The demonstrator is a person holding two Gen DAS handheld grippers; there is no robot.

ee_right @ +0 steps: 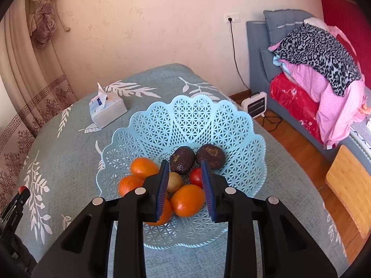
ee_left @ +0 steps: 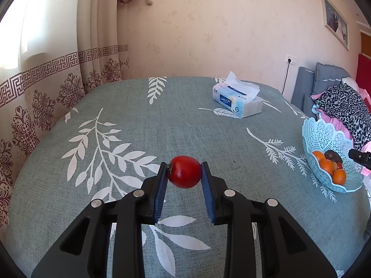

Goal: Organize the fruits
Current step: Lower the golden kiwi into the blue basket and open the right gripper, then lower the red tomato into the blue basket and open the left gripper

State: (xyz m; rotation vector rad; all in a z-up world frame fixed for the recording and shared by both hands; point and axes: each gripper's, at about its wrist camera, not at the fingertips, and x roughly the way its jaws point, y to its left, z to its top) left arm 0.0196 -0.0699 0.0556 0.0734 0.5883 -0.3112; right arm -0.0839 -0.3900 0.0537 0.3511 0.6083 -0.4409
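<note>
My left gripper (ee_left: 184, 168) is shut on a red tomato (ee_left: 184, 172), held a little above the grey-green leaf-print tablecloth (ee_left: 162, 127). A light blue lattice basket (ee_right: 197, 115) stands at the table's right side and holds several oranges (ee_right: 187, 199), two dark avocados (ee_right: 182, 159), a kiwi (ee_right: 175, 181) and a red tomato (ee_right: 196, 177). My right gripper (ee_right: 184, 164) hovers over the basket's near half. Its jaws stand apart and nothing is pressed between the pads. In the left wrist view the basket (ee_left: 324, 136) sits at the far right.
A tissue box (ee_left: 237, 100) stands near the table's far edge. Patterned curtains (ee_left: 46, 92) hang to the left. Right of the table are a bed with piled bedding (ee_right: 313, 69), a small heater (ee_right: 254, 104) on the wooden floor, and a wooden chair (ee_right: 350, 185).
</note>
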